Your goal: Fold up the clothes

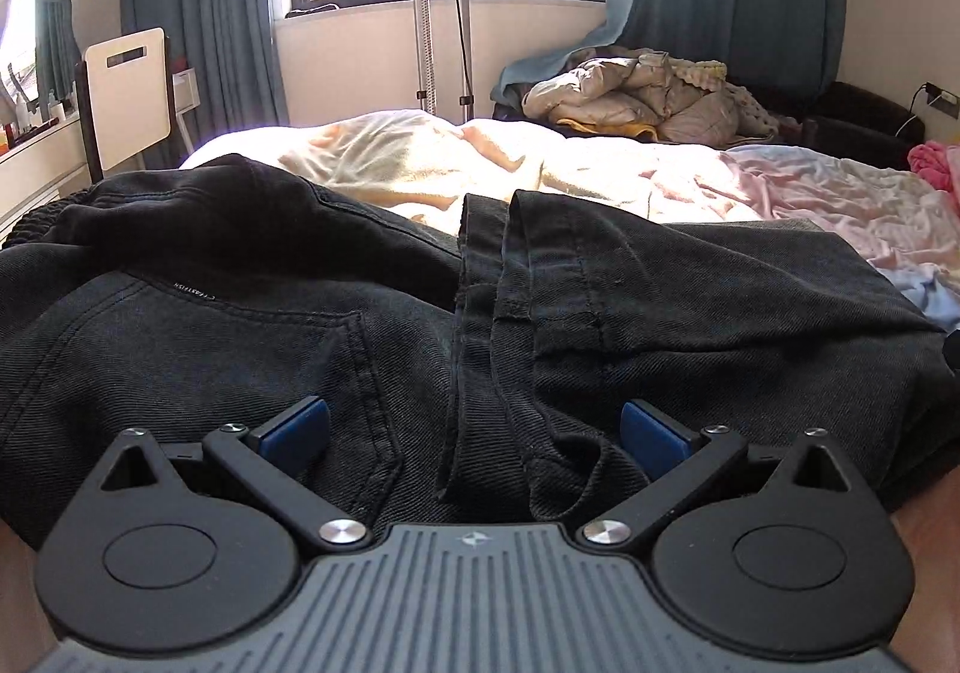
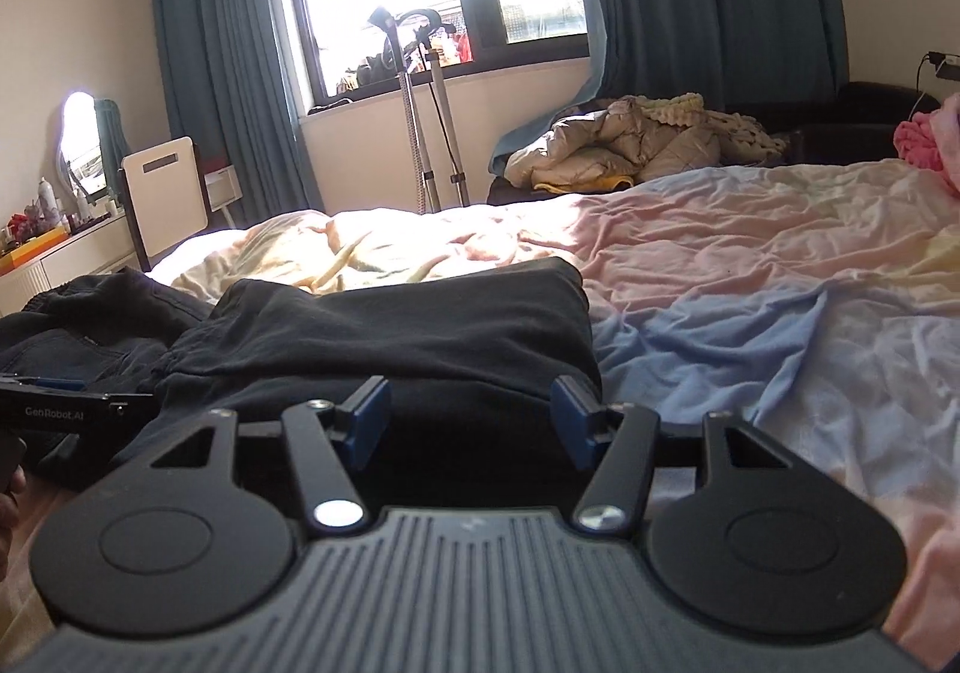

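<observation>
Black jeans (image 1: pixel 240 337) lie folded over on the bed, back pocket up, with a leg hem (image 1: pixel 522 277) laid across the middle. My left gripper (image 1: pixel 474 433) hovers low over their near edge, jaws wide open; denim lies between the blue pads (image 1: pixel 297 430) without being pinched. In the right wrist view the folded leg part of the jeans (image 2: pixel 420 331) fills the front. My right gripper (image 2: pixel 470 421) stands open over its near edge, and the pads (image 2: pixel 369 421) are clear of the cloth. The left gripper's body (image 2: pixel 60 409) shows at the left edge.
The bed sheet (image 2: pixel 750 283) in pastel pink, blue and yellow stretches to the right and behind. A heap of beige quilted clothing (image 2: pixel 630 148) lies at the far side. A steamer stand (image 2: pixel 429 133), a white chair (image 2: pixel 165 193) and a dresser (image 2: pixel 60 253) stand beyond.
</observation>
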Demonstrator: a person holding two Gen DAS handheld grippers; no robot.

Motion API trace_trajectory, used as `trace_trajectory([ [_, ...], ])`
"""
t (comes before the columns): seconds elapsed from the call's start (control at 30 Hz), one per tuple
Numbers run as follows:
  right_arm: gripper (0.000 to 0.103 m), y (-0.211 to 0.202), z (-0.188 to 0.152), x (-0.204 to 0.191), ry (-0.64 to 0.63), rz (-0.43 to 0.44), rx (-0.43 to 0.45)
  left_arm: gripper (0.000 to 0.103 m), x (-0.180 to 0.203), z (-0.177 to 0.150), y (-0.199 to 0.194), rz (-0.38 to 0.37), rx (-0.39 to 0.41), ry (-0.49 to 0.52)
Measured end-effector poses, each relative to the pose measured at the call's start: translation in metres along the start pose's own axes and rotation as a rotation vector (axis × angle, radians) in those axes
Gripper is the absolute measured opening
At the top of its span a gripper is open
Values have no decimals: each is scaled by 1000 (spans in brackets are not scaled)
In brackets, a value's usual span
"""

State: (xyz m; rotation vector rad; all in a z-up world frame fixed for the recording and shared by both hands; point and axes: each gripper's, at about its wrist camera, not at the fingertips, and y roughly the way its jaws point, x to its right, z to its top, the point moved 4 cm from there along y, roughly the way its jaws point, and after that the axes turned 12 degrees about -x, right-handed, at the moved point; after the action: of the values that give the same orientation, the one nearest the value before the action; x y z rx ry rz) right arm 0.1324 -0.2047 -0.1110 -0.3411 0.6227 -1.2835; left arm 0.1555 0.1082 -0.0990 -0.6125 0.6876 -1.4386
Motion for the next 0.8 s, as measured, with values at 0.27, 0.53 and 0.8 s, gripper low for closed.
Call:
trace_trajectory([
  [0.27,72,39,-1,39,211,103,-4,103,6,1,7,17,-2,4],
  [0.53,76,40,2,52,365,133,40,103,10,3,9,28,-7,16],
  [0.8,80,60,-2,59,475,335,-51,103,10,3,11,33,-8,11],
])
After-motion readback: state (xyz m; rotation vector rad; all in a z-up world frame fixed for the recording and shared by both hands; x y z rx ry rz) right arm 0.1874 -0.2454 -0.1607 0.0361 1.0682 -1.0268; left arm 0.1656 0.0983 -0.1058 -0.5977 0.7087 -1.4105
